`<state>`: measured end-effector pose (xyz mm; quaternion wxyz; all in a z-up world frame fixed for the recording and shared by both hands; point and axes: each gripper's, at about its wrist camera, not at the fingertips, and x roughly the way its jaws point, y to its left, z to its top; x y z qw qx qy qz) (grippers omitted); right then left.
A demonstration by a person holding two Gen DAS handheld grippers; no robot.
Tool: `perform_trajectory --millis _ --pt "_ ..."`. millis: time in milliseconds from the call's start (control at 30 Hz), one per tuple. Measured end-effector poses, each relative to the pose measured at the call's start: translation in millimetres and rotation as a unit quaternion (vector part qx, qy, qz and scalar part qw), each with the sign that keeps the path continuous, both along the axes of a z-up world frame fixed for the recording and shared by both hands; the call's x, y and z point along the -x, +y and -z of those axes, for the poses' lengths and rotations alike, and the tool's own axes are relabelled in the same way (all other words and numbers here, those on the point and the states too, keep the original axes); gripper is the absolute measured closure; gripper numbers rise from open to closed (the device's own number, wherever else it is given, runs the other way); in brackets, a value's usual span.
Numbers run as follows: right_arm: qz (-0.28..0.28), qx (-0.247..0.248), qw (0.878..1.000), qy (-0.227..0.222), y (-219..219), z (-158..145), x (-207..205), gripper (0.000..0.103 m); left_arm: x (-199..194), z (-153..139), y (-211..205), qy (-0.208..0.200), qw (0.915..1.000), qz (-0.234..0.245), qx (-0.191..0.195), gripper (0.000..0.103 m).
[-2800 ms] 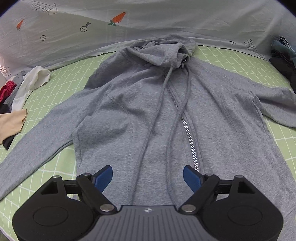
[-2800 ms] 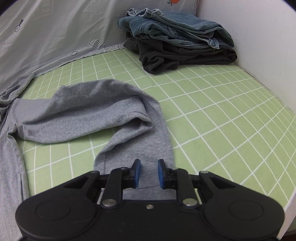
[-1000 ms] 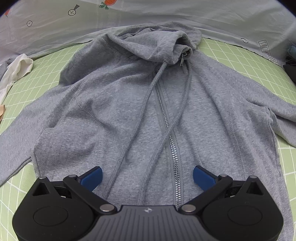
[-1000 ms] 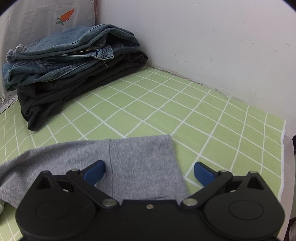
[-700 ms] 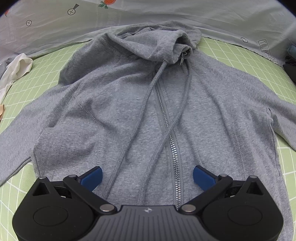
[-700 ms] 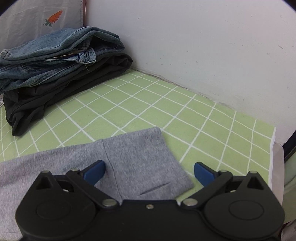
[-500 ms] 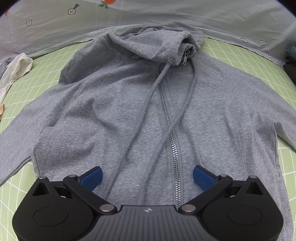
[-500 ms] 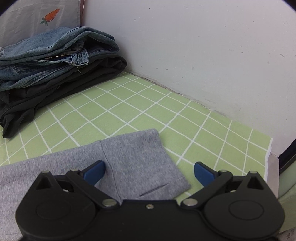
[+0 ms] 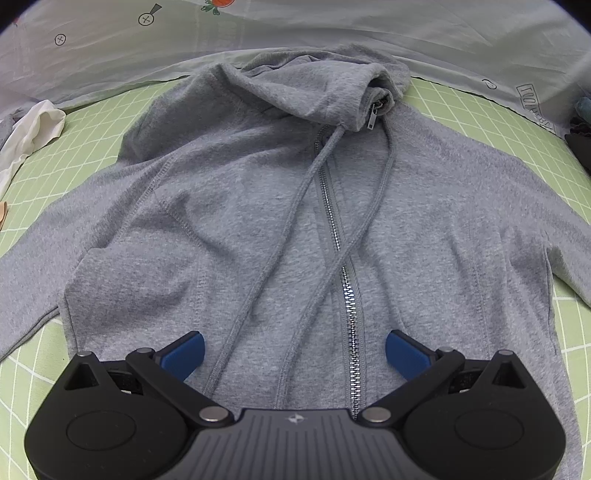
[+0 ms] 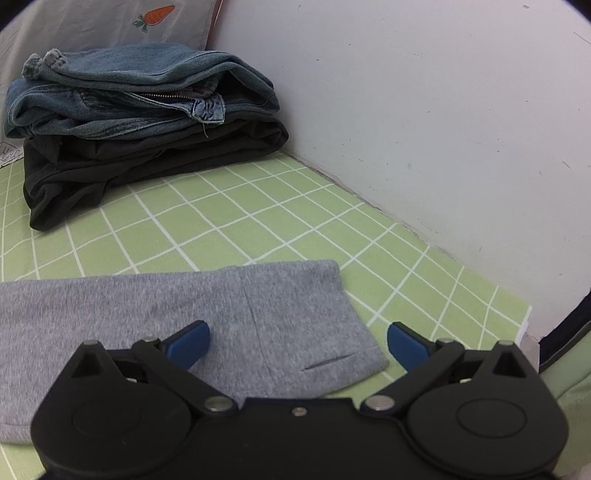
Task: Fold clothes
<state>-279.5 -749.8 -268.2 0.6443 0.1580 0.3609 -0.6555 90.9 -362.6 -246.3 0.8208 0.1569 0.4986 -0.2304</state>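
Note:
A grey zip hoodie (image 9: 229,206) lies face up on the green checked mat (image 9: 92,122), hood at the far side, drawstrings crossed over the zipper (image 9: 347,291). My left gripper (image 9: 293,350) is open and empty, low over the hoodie's lower front. In the right wrist view the hoodie's sleeve (image 10: 155,314) lies flat and stretched out, its cuff (image 10: 314,321) toward the wall. My right gripper (image 10: 297,341) is open and empty just above the cuff, touching nothing.
Folded jeans (image 10: 122,88) sit on a folded black garment (image 10: 147,162) against the white wall (image 10: 424,110). A white cloth (image 9: 33,129) lies at the far left. A pale printed sheet (image 9: 295,33) hangs behind the mat. The mat's edge (image 10: 524,317) is close on the right.
My right gripper let go of the sleeve cuff, opened, and the sleeve now lies stretched straight toward the wall. The hoodie's right shoulder has flattened. My left gripper has barely moved.

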Motion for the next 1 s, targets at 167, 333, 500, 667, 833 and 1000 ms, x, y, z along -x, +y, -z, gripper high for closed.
perform_trajectory --millis 167,333,500,667,833,1000 --pt "-0.030 0.004 1.000 -0.007 16 -8 -24 0.000 -2 -1 2 0.002 0.9999 0.015 0.001 0.000" --pt "-0.097 -0.012 0.993 -0.058 50 -17 -73 0.000 -8 -7 16 0.003 0.9996 0.028 0.006 0.000" --pt "-0.233 -0.068 0.962 -0.123 119 -21 -142 0.000 -15 -22 55 -0.024 0.9996 -0.013 -0.007 0.000" --pt "-0.374 -0.100 0.914 -0.118 201 -19 -191 0.000 -14 -27 110 -0.030 0.9976 -0.060 -0.014 0.000" --pt "-0.416 -0.125 0.896 -0.097 259 -14 -198 0.001 -4 -19 158 -0.014 0.9965 -0.077 -0.028 0.000" --pt "-0.396 -0.149 0.901 -0.097 276 -8 -184 0.012 4 -7 180 0.010 0.9976 -0.063 -0.028 0.003"
